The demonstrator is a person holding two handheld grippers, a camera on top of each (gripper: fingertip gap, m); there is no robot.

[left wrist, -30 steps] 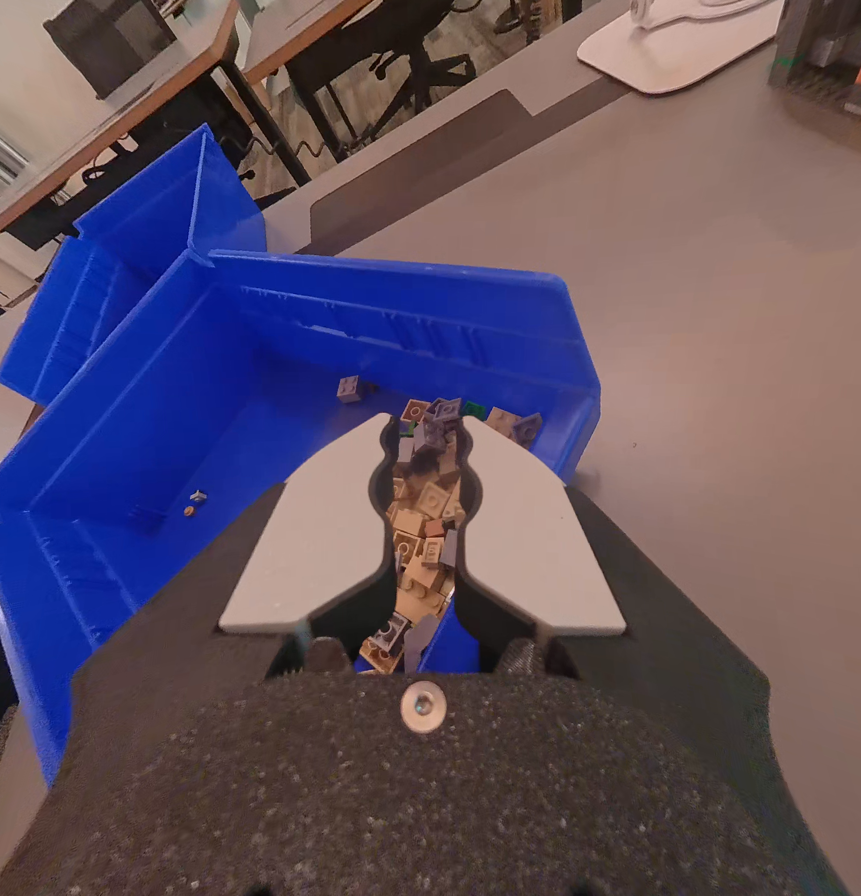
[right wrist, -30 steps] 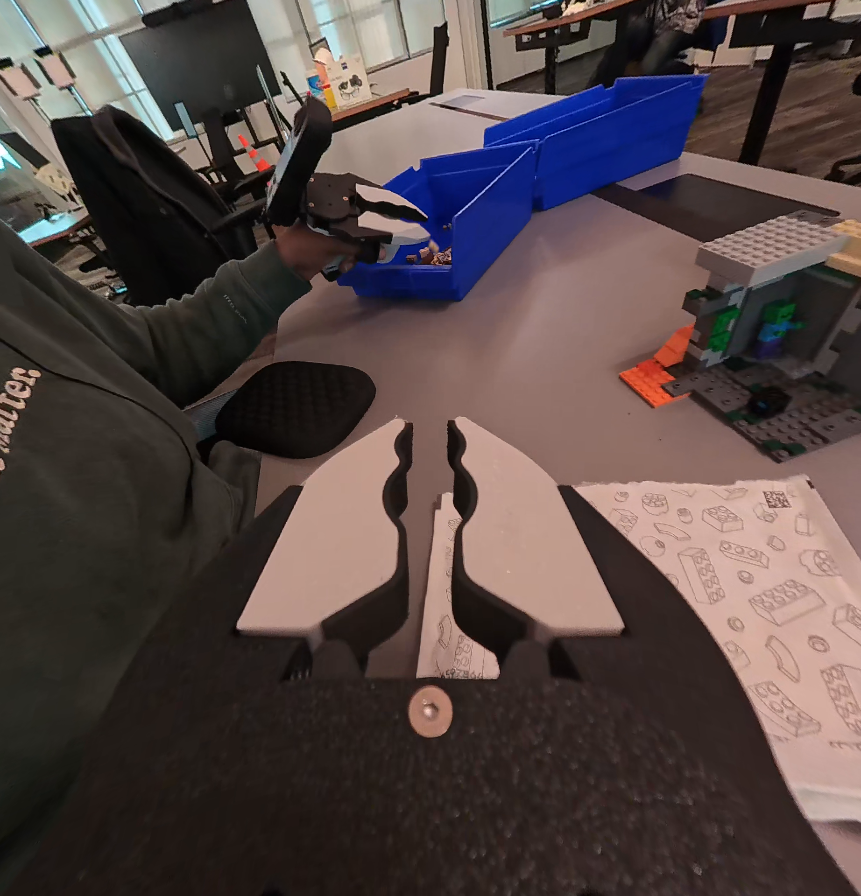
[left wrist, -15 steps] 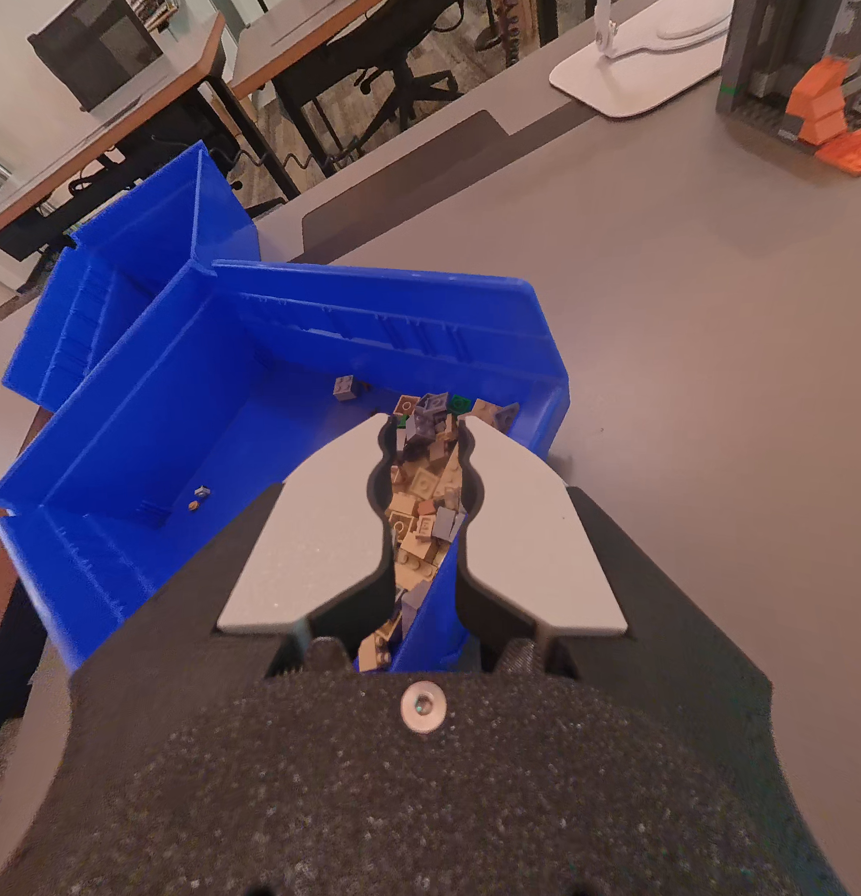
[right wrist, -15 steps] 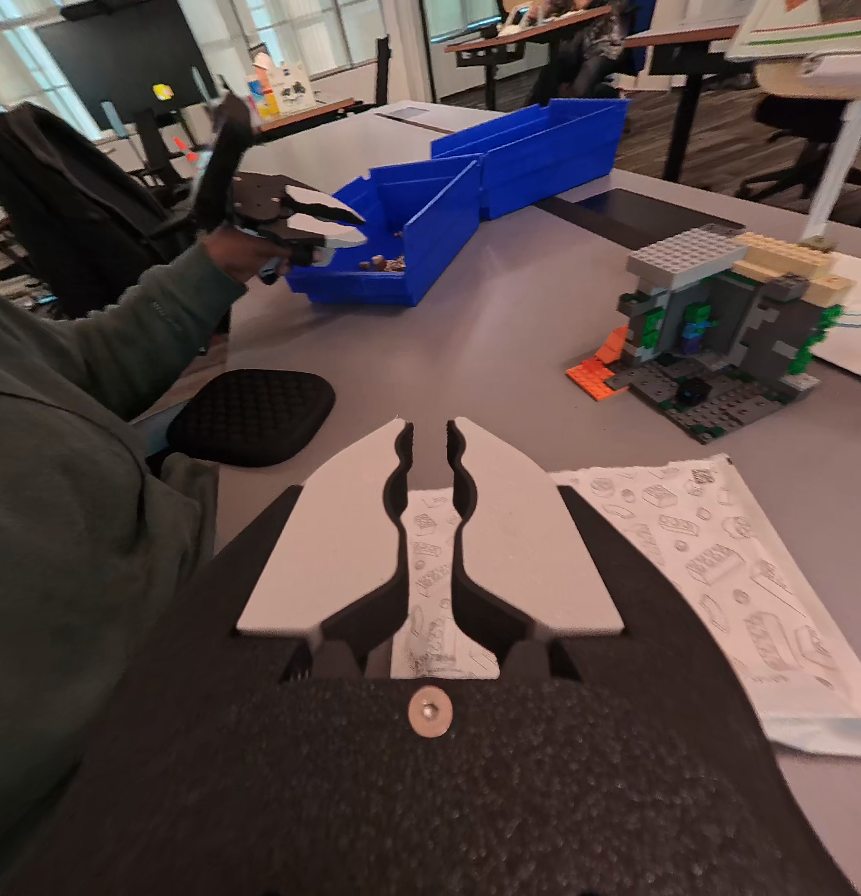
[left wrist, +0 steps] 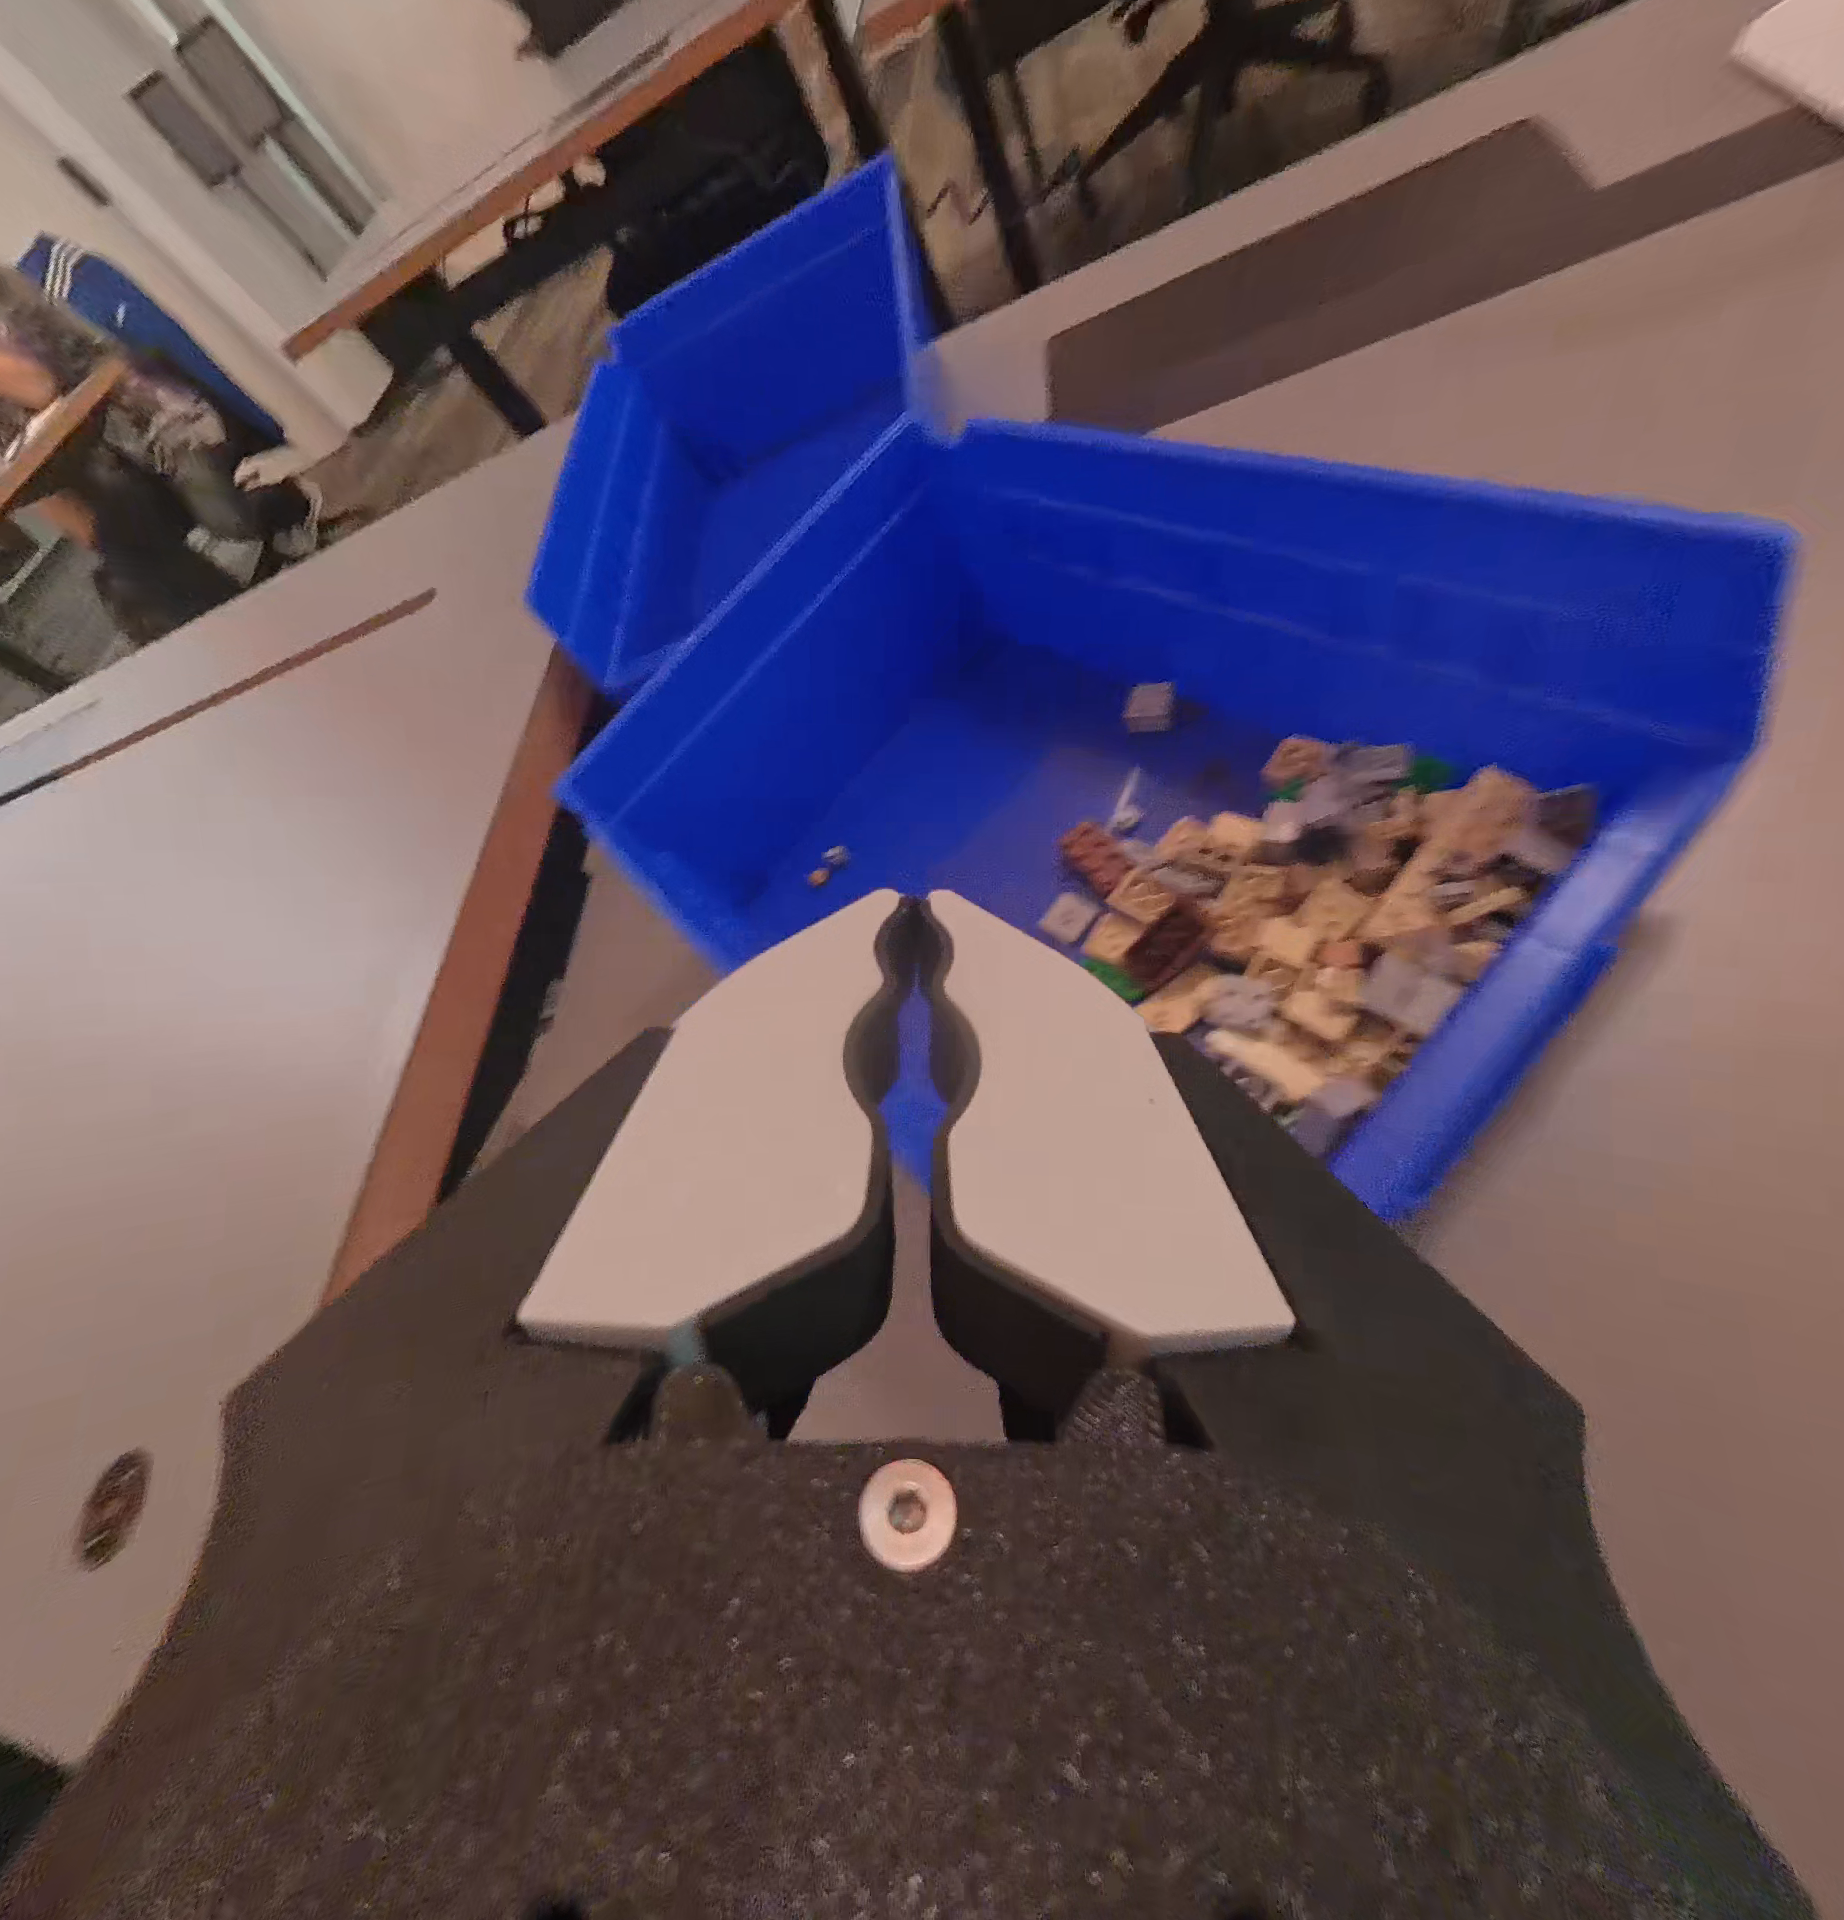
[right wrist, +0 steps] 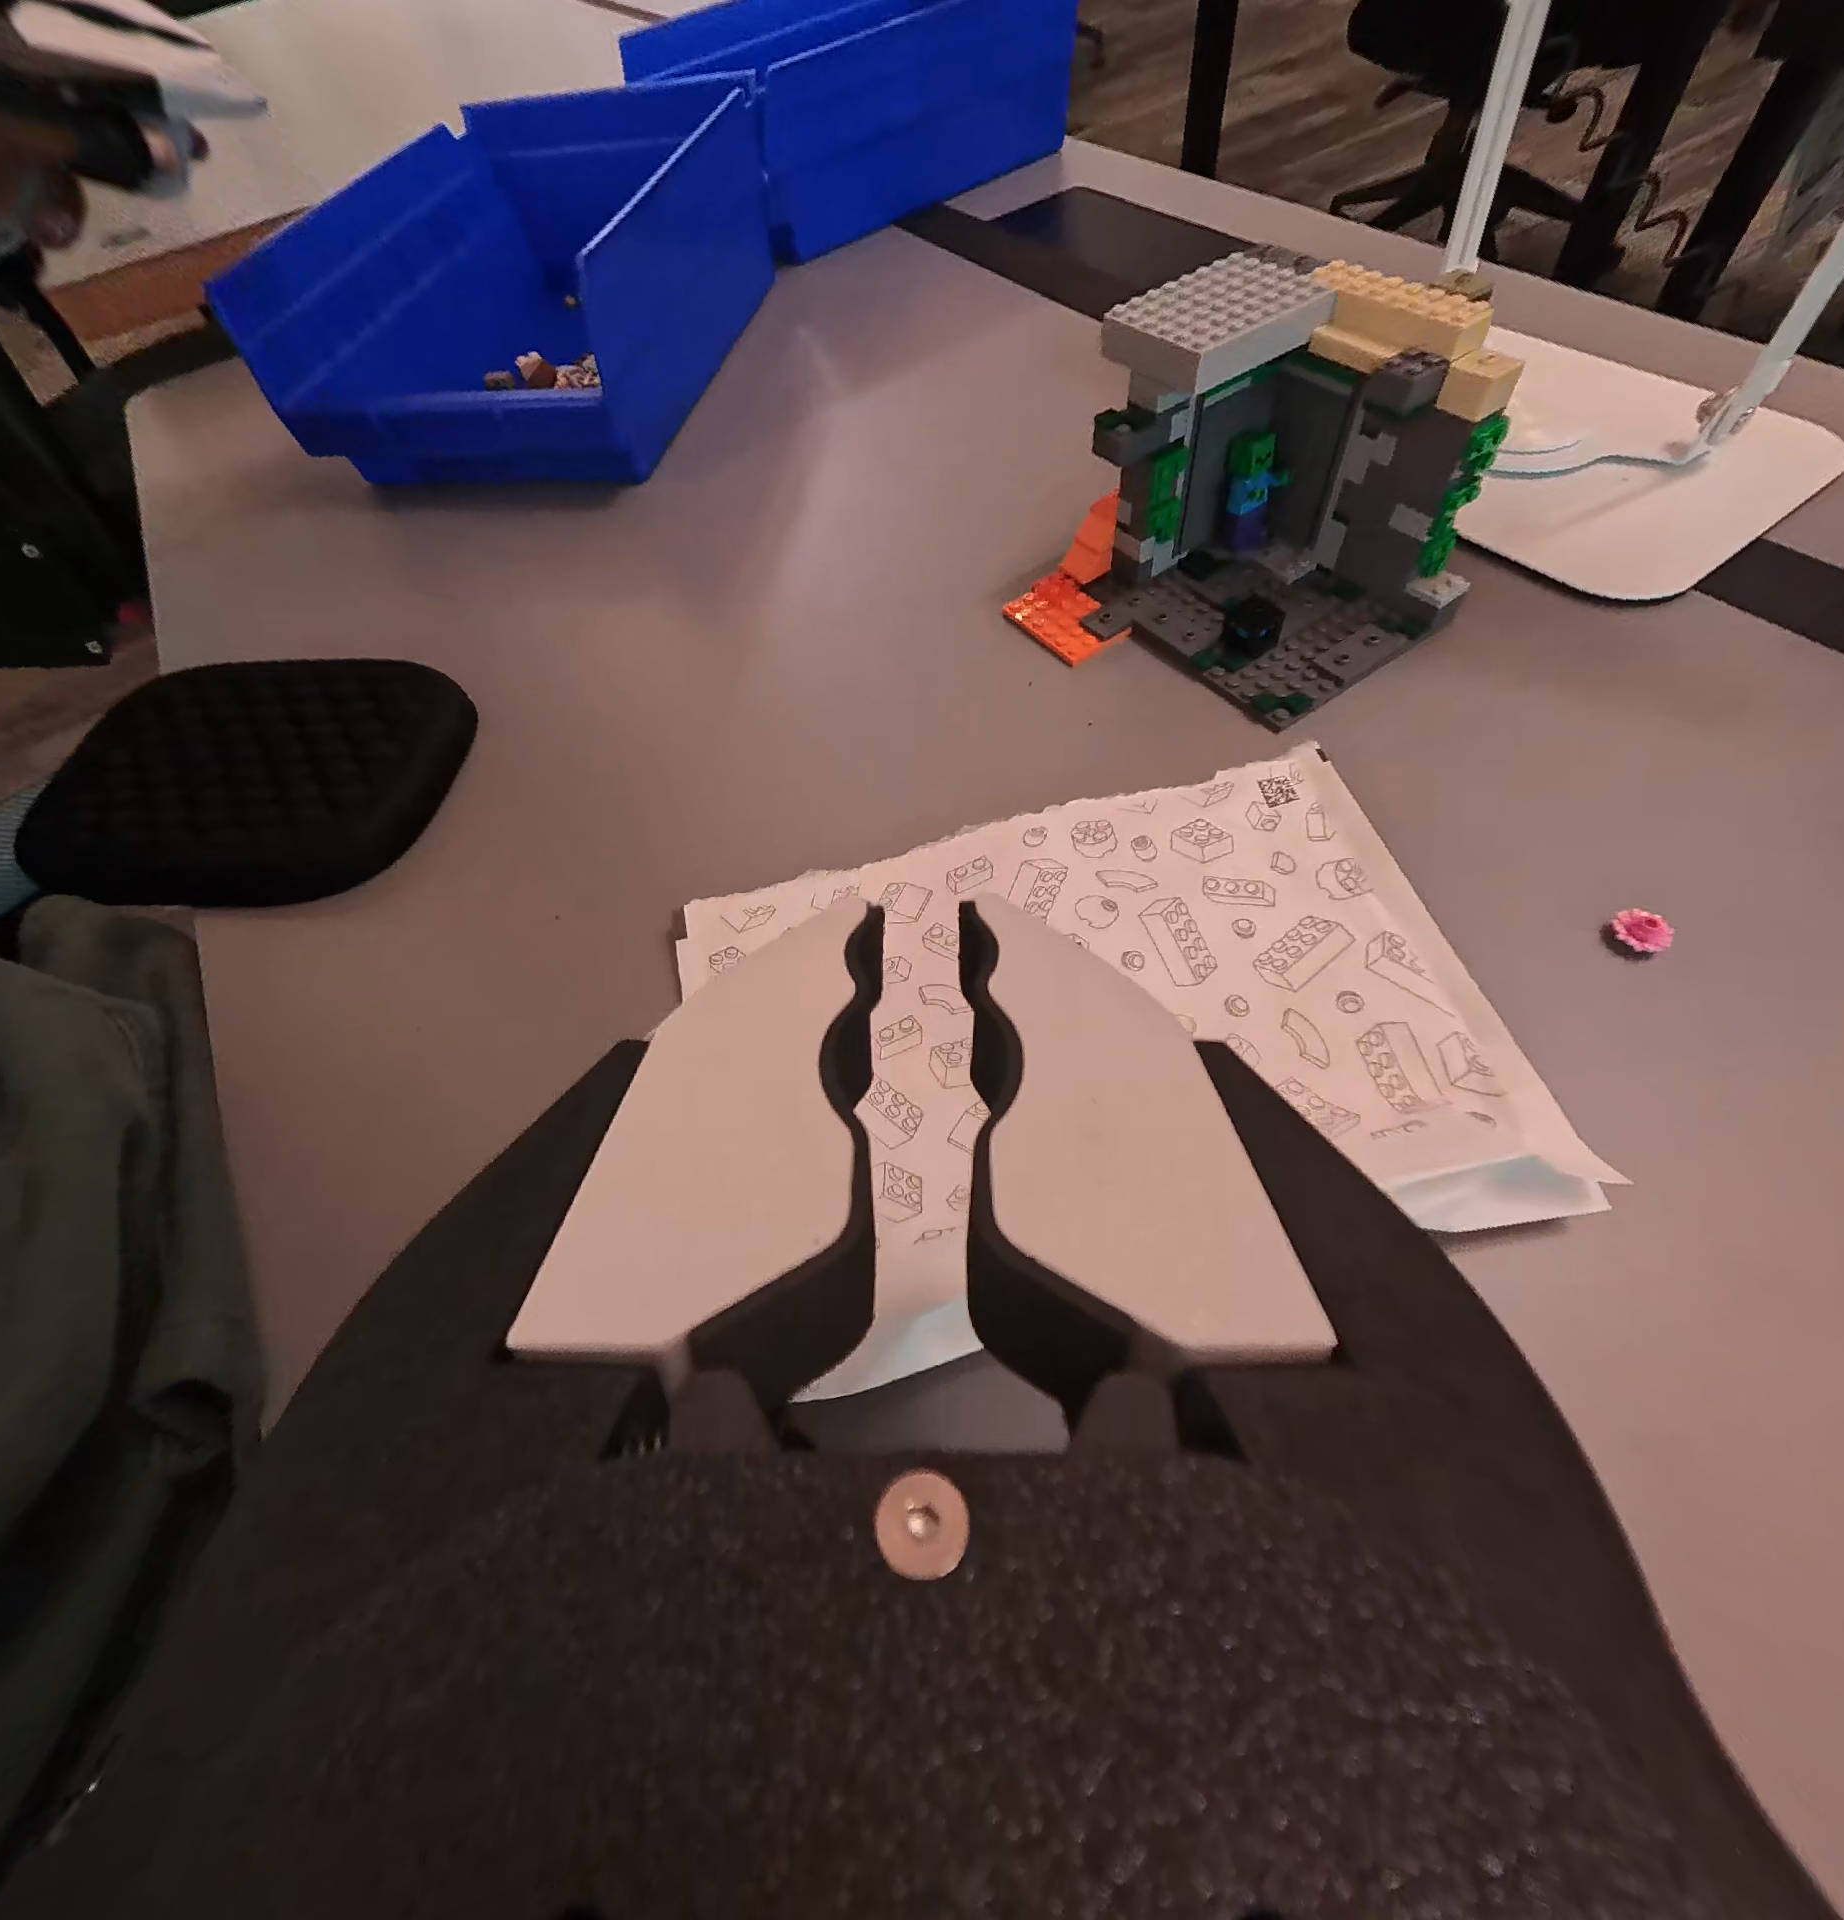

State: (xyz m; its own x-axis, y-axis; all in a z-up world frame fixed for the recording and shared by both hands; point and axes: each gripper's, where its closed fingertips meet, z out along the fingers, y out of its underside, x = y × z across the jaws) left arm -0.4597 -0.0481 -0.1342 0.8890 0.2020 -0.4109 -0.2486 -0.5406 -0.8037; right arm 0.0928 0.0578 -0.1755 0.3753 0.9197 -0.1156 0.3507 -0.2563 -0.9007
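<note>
My left gripper [left wrist: 910,909] is shut, its tips meeting over the near wall of a blue bin [left wrist: 1313,582]. I see nothing plainly between the tips. A pile of tan, grey and brown small bricks [left wrist: 1344,914] lies in the bin's right end, to the right of the fingers. My right gripper [right wrist: 921,914] is open by a narrow gap and empty, hovering over a white paper bag printed with brick drawings [right wrist: 1261,966]. The left gripper also shows blurred at the top left of the right wrist view [right wrist: 159,94], above the bin [right wrist: 461,343].
A second blue bin [left wrist: 752,395] stands behind the first. A brick model building on a grey and orange base [right wrist: 1292,468] stands mid-table. A white stand base [right wrist: 1645,499], a small pink piece [right wrist: 1642,930] and a black pad [right wrist: 243,779] also lie there. There is about 55 cm between the tips of the two grippers.
My left gripper drew back and up out of the brick pile, swung to the left, and its jaws came together. My right gripper moved over the paper bag with its gap unchanged.
</note>
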